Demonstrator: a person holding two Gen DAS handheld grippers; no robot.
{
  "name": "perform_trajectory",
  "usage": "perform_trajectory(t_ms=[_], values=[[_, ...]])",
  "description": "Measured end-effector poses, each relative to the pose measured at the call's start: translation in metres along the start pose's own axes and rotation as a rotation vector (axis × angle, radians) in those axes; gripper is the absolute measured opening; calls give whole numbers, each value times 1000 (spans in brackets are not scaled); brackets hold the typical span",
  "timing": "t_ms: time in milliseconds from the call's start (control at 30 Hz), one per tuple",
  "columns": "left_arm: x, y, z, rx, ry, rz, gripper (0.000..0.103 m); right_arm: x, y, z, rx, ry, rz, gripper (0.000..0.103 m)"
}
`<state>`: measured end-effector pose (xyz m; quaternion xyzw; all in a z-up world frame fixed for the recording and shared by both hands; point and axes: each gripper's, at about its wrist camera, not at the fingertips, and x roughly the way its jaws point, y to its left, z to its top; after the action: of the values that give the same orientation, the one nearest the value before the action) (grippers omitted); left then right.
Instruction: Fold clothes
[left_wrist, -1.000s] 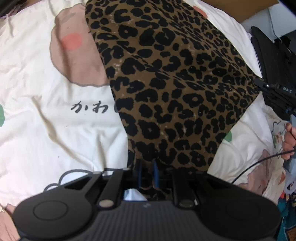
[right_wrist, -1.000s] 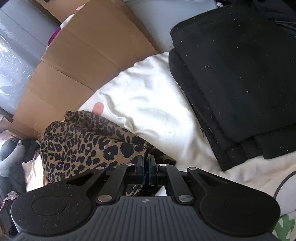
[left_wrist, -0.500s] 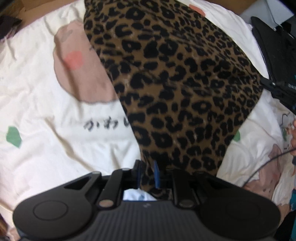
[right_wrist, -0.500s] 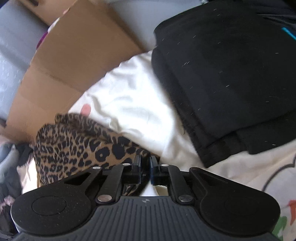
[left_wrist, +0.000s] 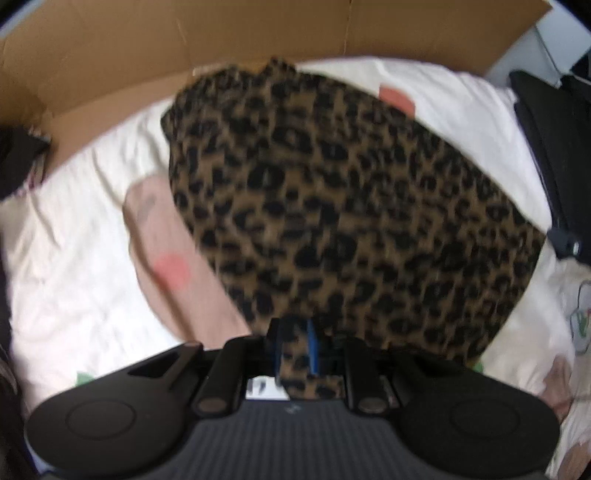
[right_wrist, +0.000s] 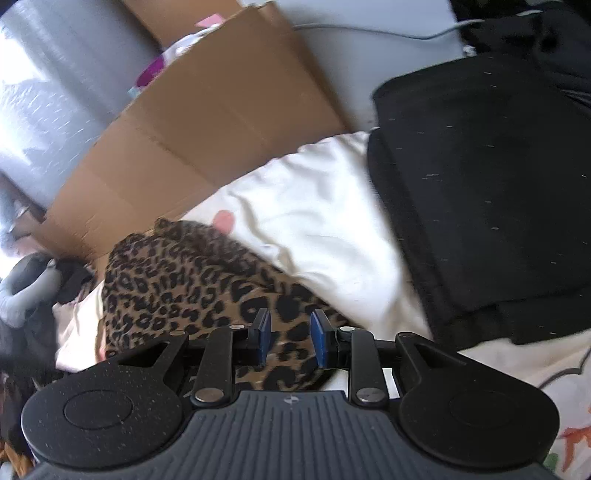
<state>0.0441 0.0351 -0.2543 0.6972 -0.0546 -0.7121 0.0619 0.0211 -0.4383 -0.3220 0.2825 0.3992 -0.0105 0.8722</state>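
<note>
One brown leopard-print fabric garment (left_wrist: 351, 206) lies spread on the cream printed bedsheet (left_wrist: 81, 258), running forward from both sets of fingers. Judged soft, light and limp: it will drape and bunch, so corners and hems are the sound places to take hold. Left gripper (left_wrist: 293, 347) pinches a fold of the near edge between its blue pads. Right gripper (right_wrist: 290, 339) is opening, pads spread, print cloth between them but not pressed. Ahead and right of the right fingers sits a folded black garment stack (right_wrist: 491, 206), near the print cloth, limiting room on that side. Beyond both fingers stands a brown cardboard sheet (right_wrist: 207, 122), bounding the far edge
</note>
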Motion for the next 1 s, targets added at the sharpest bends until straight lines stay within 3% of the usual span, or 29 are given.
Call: perform_trajectory(t_ms=[433, 633, 800, 1000], values=[[-3, -5, 88, 16, -88, 79, 15, 14, 8, 6, 10, -53, 30, 25], [12, -18, 127, 3, -165, 86, 14, 27, 18, 8, -61, -42, 33, 25], [28, -35, 157, 4, -165, 89, 14, 37, 24, 14, -95, -41, 35, 25], [51, -44, 177, -50, -107, 79, 14, 49, 26, 19, -90, -34, 29, 25]])
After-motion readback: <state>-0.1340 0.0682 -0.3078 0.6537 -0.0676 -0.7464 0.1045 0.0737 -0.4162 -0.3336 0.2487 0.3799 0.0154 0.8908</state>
